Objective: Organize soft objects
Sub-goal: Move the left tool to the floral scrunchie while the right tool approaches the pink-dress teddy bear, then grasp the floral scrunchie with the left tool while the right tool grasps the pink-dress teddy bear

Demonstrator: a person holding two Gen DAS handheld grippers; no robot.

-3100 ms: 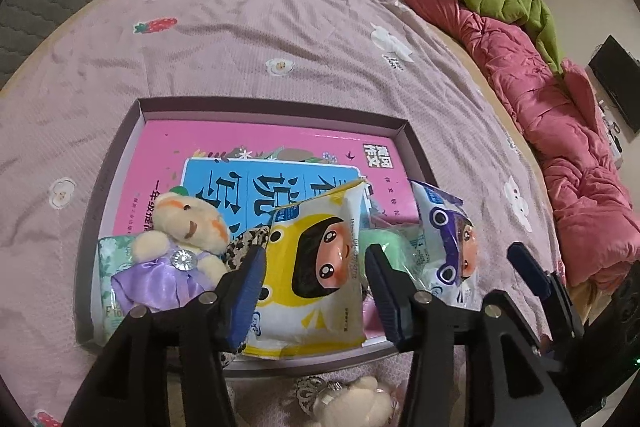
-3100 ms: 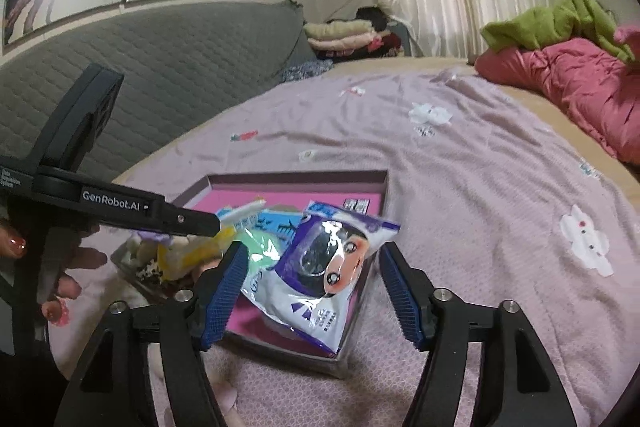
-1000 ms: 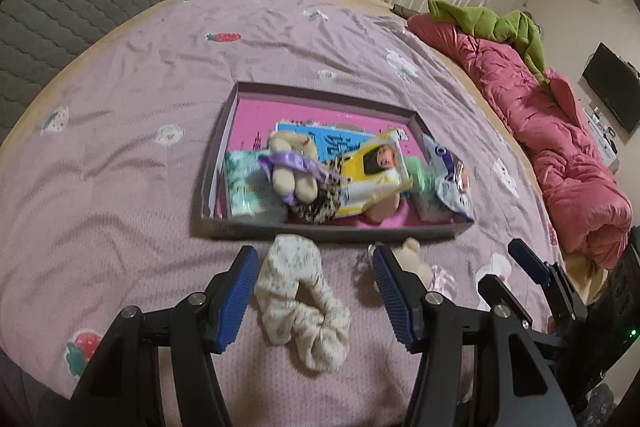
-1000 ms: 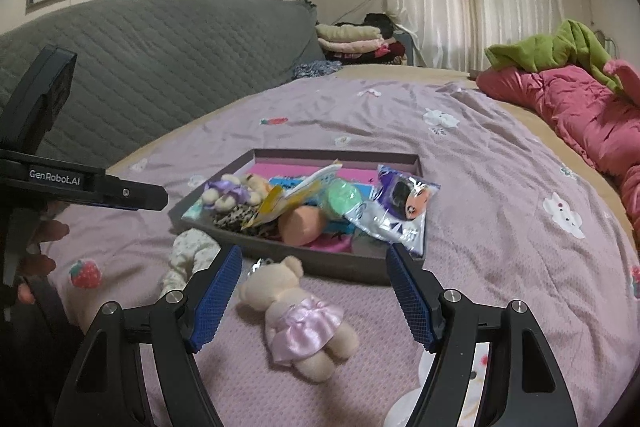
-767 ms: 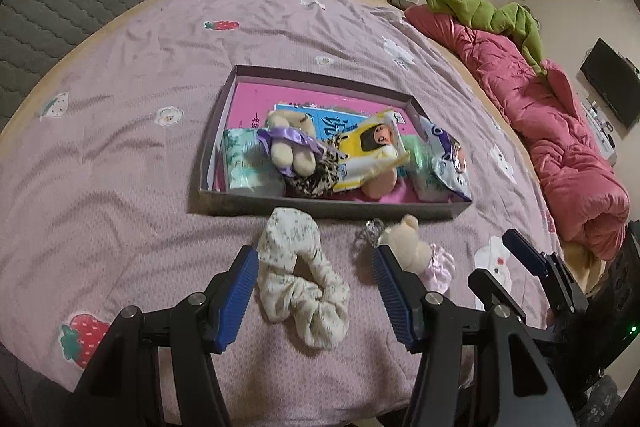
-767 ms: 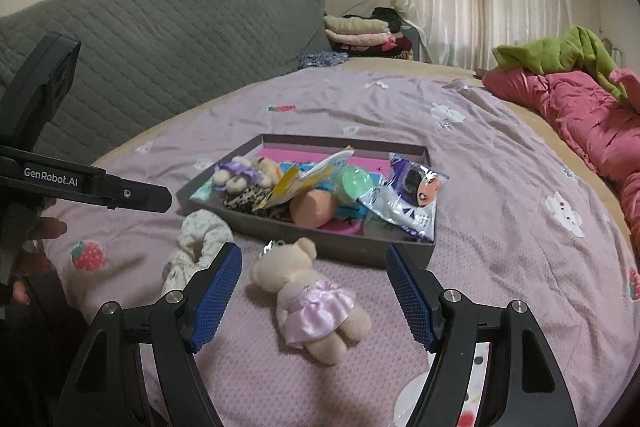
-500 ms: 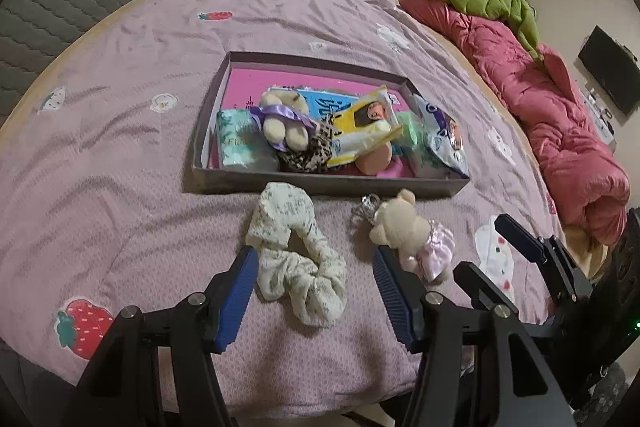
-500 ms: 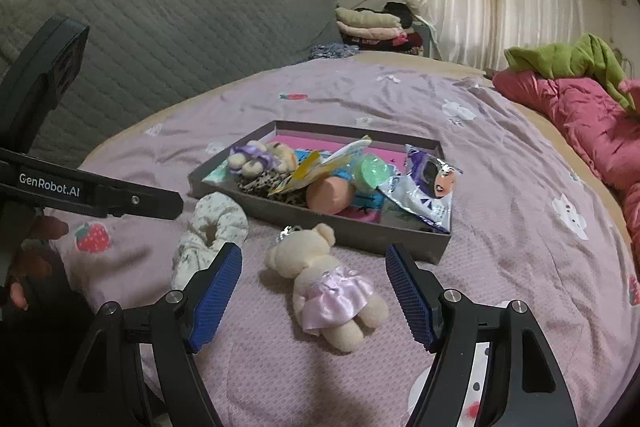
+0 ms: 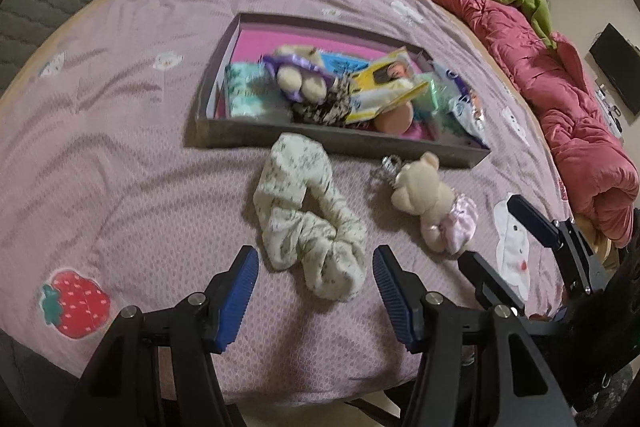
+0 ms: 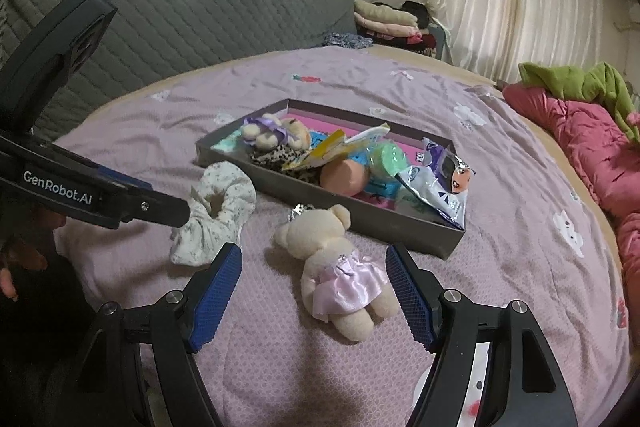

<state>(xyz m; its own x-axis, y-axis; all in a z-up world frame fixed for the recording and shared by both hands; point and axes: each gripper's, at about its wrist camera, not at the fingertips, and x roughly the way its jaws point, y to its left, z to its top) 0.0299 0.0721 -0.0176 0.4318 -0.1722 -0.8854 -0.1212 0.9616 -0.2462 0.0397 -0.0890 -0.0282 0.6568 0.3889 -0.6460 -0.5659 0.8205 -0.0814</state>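
In the left wrist view, the left gripper [image 9: 314, 285] is held wide open and empty just short of the floral scrunchie [image 9: 308, 219], which lies on the bedspread [image 9: 120, 155] just in front of the box [image 9: 340, 143]; the loose fabric would best be pinched across its thickest bunched part. In the right wrist view, the right gripper [image 10: 314, 293] is likewise spread wide and empty, with the teddy bear [image 10: 334, 263] lying near the box wall, and its body rather than a limb should be squeezed.
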